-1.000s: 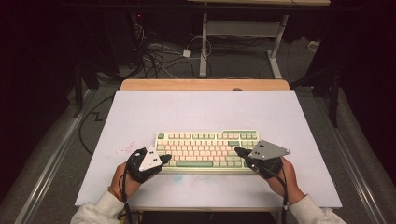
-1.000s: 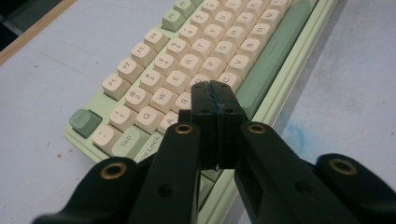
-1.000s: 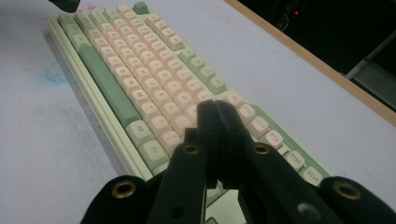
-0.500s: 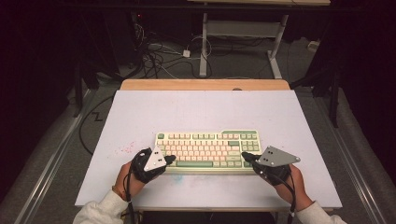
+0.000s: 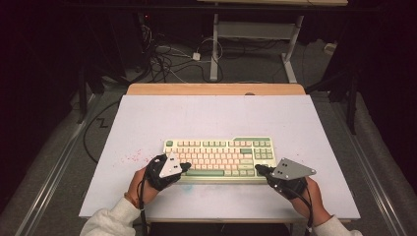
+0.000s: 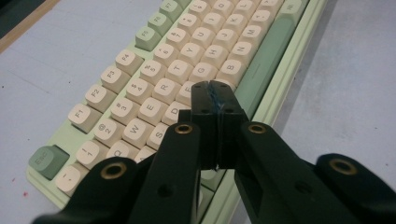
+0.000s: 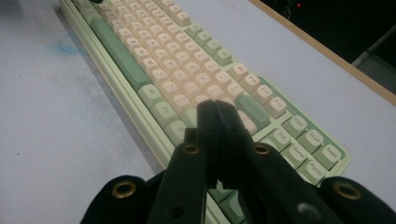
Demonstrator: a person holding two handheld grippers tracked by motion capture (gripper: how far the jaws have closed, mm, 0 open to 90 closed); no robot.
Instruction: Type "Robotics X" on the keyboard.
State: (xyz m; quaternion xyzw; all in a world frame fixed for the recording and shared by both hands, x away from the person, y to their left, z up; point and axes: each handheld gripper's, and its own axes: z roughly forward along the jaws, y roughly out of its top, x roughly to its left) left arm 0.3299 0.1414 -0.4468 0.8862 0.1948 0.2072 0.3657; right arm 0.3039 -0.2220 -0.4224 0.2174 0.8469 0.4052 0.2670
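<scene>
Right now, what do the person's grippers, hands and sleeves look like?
Both grippers are black, and each has a grey three-cornered plate with small holes on top. The left gripper and right gripper each trail a black cable toward the wrist. Close up, brass-coloured rivets stud the black jaw arms. Light grey sleeves cover the forearms.

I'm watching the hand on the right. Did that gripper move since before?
Yes, a little. The right gripper slid toward the person and outward, off the keys to the near right corner of the keyboard, which stayed put.
</scene>
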